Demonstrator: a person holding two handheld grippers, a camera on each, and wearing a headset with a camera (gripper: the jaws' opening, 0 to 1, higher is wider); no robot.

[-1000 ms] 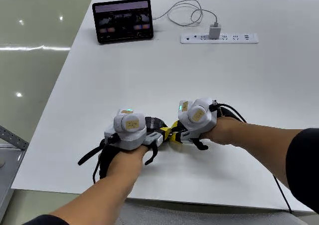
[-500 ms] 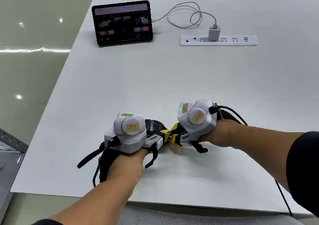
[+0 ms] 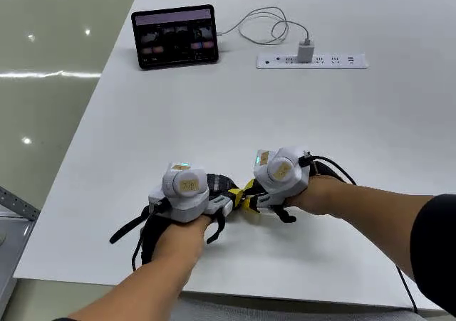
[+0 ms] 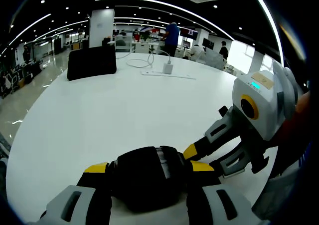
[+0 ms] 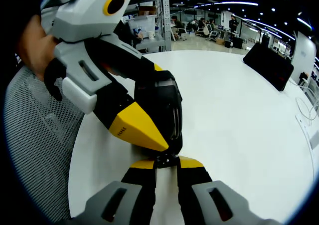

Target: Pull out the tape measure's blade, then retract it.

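— While both grippers are meeting at the table's [image 3: 214, 114] near edge, where is the tape measure [image 5: 162, 103] sitting?

— Its black case is lying on the white tabletop. The left gripper [image 4: 149, 169] is clamping it, one yellow-tipped jaw pressing on each side.

— And the other claw?

— In the head view, the right gripper [image 5: 167, 163] is reaching in from the case's 3 o'clock. Its jaws are drawn almost together and are pinching the small blade tab [image 5: 167, 159], which is sitting right against the case's mouth.

— What is lying farther out?

— From the case, a dark tablet [image 3: 175, 35] is standing at 11 o'clock, well apart. A white power strip [image 3: 312, 61] is lying at 1 o'clock. A charger [image 3: 306, 49] is plugged into it, and its cable [image 3: 263, 18] is looping toward the tablet.
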